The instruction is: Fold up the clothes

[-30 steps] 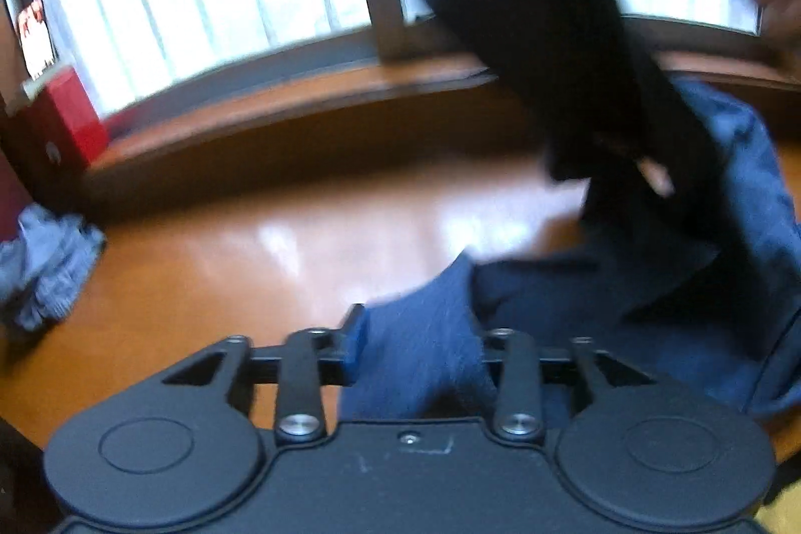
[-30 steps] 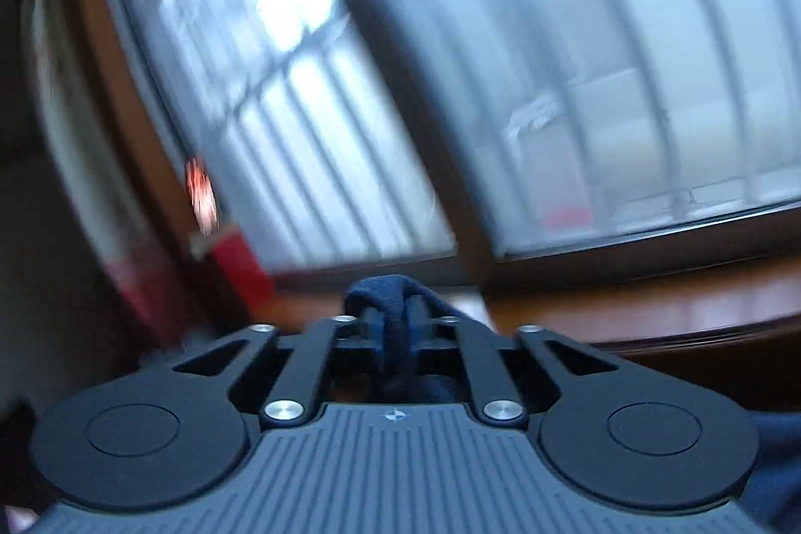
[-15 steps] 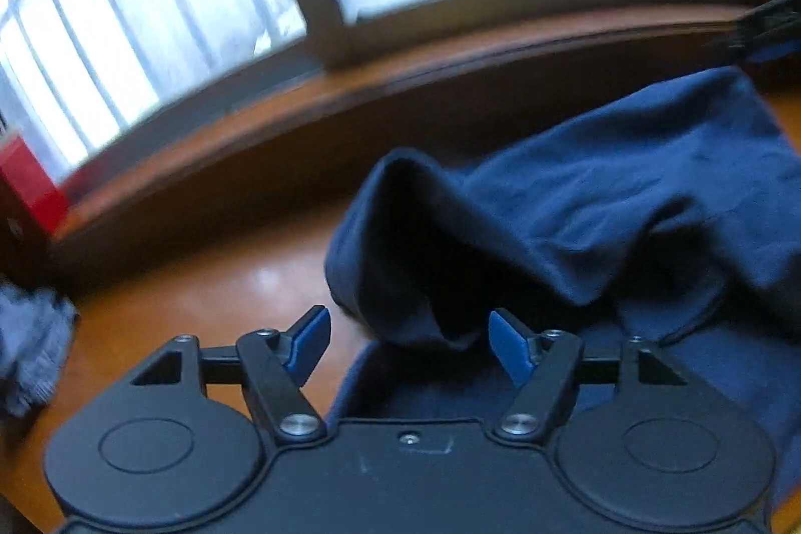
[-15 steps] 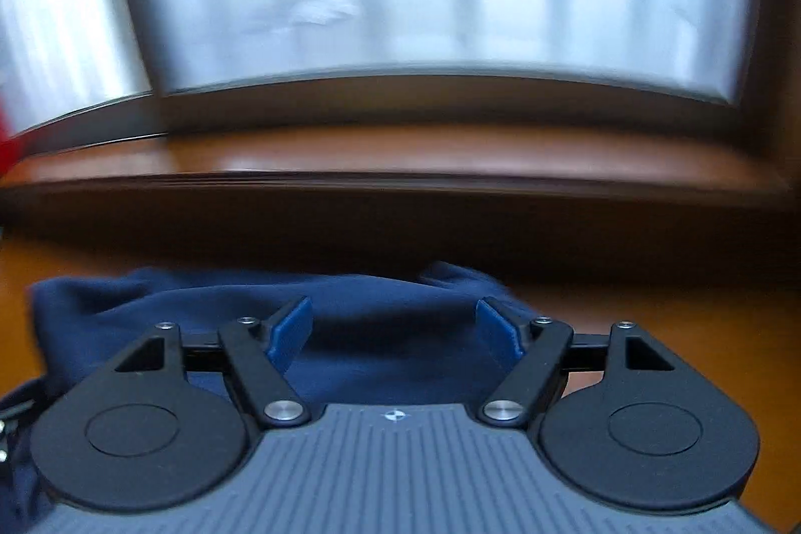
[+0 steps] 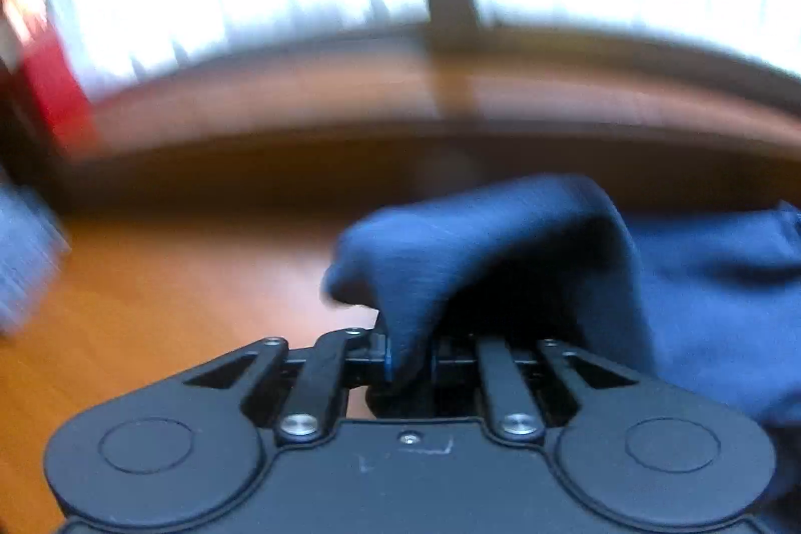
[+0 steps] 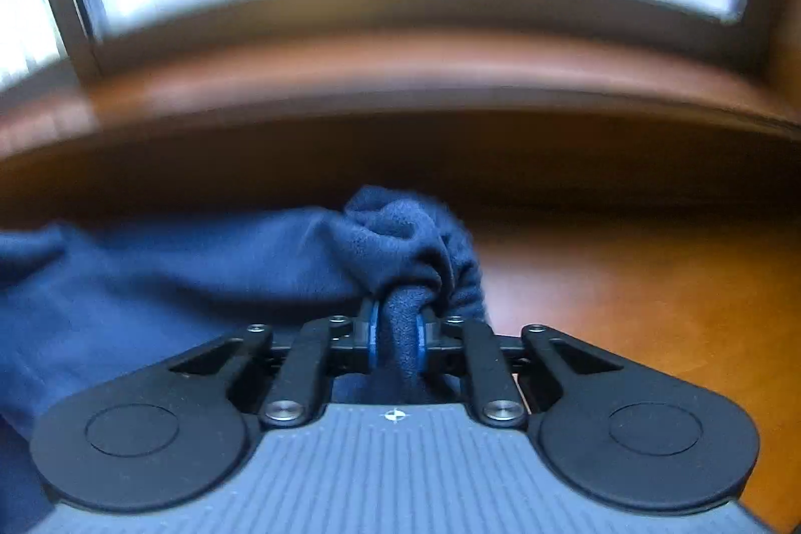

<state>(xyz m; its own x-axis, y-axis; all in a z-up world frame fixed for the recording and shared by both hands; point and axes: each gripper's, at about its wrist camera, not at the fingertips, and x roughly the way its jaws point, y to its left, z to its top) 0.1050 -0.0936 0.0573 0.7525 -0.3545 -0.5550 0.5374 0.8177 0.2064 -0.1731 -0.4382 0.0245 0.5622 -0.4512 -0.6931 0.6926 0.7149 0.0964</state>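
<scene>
Left wrist view: the left gripper (image 5: 408, 359) has its jaws clenched on a pinch of the navy garment (image 5: 701, 294); the cloth rises from the pinch into a tented hump and falls away to the right, where the rest of it lies spread on the orange-brown counter (image 5: 165, 299); we judge the grip sits at an edge or corner, since bare counter shows immediately left of it; the frame is motion-blurred, so finer detail is not readable; a red object (image 5: 47, 83) stands at far left by the window sill (image 5: 300, 93), and a pale blue-grey bundle of cloth (image 5: 25, 253) lies at the left margin, well apart from the garment.

Right wrist view: the right gripper (image 6: 395, 346) also has its jaws clenched, on a thick bunched roll of the same garment (image 6: 165, 284); blue pads (image 6: 371, 346) show on either side of the fabric; the gathered folds pile up just beyond the jaws, and the body of the cloth extends leftward across the counter (image 6: 651, 299); bare counter lies to the right.

We judge that the two grips hold opposite ends of one edge, so that the cloth can be raised taut and laid over itself evenly; the fold itself is not yet made; the bunched right-hand pinch may leave that corner creased.
</scene>
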